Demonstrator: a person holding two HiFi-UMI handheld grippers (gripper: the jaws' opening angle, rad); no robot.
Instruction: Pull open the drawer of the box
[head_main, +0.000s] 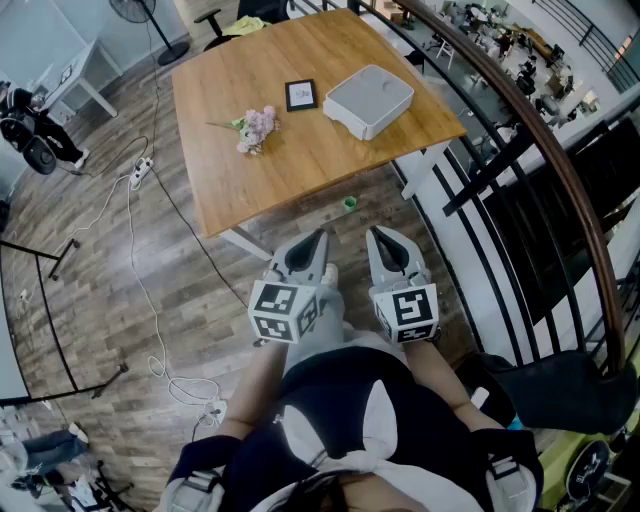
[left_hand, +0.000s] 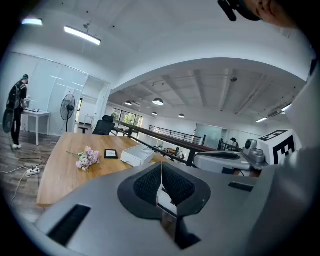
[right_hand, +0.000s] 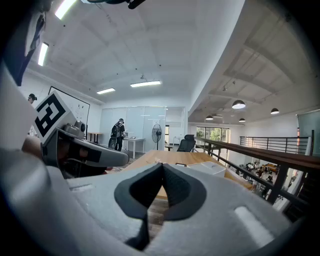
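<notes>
A white box lies flat on the far right part of a wooden table; its drawer looks closed. The same box shows small in the left gripper view, and the box peeks over the jaws in the right gripper view. My left gripper and right gripper are held side by side close to the person's body, well short of the table's near edge. Both are shut with nothing between the jaws, and both point toward the table.
A bunch of pink flowers and a small framed picture lie on the table left of the box. A dark railing runs along the right. Cables and a power strip lie on the floor at left. A person stands far left.
</notes>
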